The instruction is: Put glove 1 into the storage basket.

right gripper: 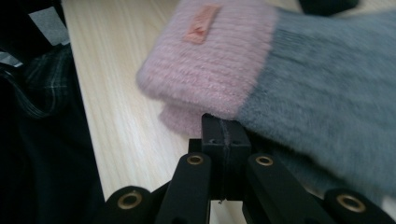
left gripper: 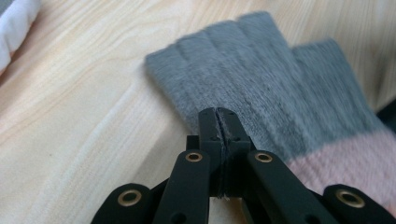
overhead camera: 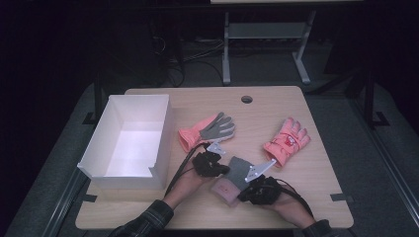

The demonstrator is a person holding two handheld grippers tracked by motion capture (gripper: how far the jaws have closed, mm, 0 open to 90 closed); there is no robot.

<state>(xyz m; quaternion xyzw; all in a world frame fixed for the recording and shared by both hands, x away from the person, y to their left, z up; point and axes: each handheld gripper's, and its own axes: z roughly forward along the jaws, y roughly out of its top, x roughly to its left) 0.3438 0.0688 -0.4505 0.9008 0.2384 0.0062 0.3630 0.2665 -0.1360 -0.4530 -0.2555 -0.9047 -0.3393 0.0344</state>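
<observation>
The grey-and-pink knit glove [overhead camera: 233, 176] lies near the table's [overhead camera: 316, 173] near edge, its long axis running from the pink cuff nearest the person to the grey fingers pointing away. The left gripper [overhead camera: 221, 167], jaws pressed together, pinches its grey finger end; the right gripper [overhead camera: 249, 190], likewise closed, pinches it near the cuff. The right gripper view reveals a small cuff label [right gripper: 201, 24]; the high view adds the white box [overhead camera: 129, 140] toward the table's left edge.

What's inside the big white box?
The white box looks empty: in the high view its bare white floor shows with nothing on it. The near wall hides a thin strip of floor along the front, so that part cannot be checked.
</observation>
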